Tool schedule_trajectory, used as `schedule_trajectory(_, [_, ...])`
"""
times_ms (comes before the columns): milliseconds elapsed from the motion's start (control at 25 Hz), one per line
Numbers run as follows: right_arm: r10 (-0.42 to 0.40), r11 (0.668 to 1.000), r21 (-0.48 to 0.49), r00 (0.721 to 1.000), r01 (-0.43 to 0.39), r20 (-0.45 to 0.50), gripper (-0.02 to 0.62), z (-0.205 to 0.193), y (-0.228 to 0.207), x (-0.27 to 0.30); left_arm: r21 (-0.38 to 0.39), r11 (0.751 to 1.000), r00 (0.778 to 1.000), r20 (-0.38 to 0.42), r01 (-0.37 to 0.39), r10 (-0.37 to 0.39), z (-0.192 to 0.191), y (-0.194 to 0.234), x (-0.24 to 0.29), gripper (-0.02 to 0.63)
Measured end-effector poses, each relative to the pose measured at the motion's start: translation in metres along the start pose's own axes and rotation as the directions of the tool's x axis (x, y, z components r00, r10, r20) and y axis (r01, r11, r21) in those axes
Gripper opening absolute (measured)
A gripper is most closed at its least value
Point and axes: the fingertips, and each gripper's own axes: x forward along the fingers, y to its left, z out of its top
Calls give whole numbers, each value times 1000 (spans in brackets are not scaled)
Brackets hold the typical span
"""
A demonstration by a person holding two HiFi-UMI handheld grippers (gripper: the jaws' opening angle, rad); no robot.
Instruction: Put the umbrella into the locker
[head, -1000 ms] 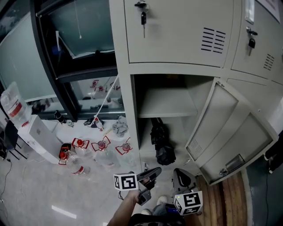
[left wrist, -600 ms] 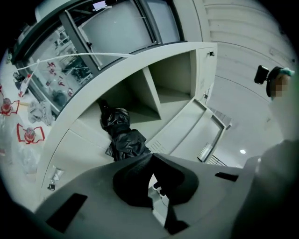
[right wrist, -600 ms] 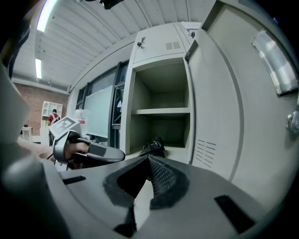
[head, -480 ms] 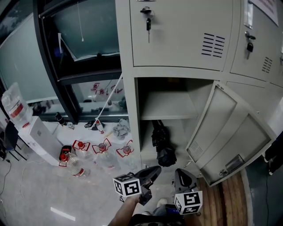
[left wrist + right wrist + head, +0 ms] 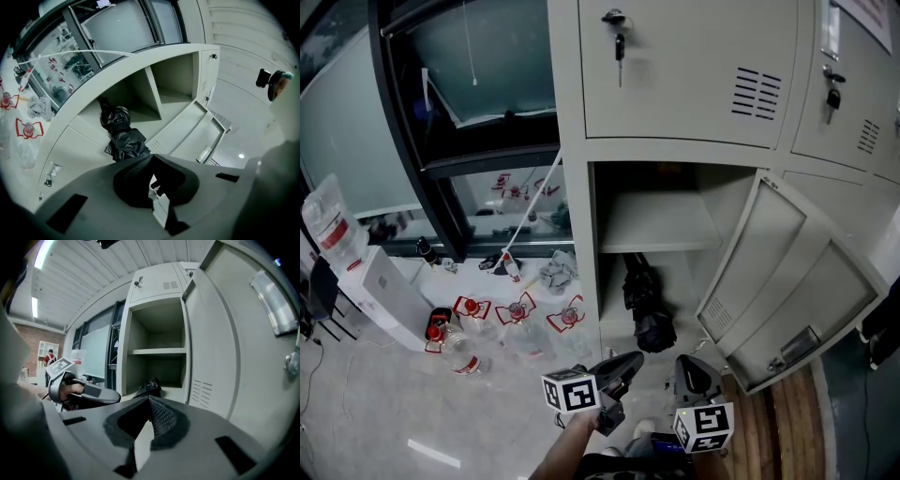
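Placement step is judged complete: the umbrella (image 5: 645, 300) lies folded on the floor of the lower compartment of the locker (image 5: 572, 234), under the shelf (image 5: 652, 220), with its near end at the compartment's front edge. To the right of it the door (image 5: 797, 291) stands swung wide open. The task sentence asks for nothing beyond stowing, so what is left for you is at most closing up. That would call for bringing one gripper round the door's free edge and pushing it toward the frame, after checking that the umbrella's near end will not foul the door as it swings. As to the tongs, your left gripper (image 5: 630, 360) is held about level in front of the opening and well short of it. Its jaws are pressed together at the tips, nothing lies between them, and it touches nothing. Your right gripper (image 5: 684, 364) sits just beside the left, tipped slightly down toward the compartment. Its jaws likewise meet tip to tip and are empty, clear of both umbrella and door.
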Motion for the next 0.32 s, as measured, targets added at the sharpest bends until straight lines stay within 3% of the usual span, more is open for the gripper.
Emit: schedule_trajectory(320, [8, 1000, 4, 1000, -8, -2, 0, -1, 5, 3, -58, 998, 1000, 11, 13, -13, 1, 5, 1, 14])
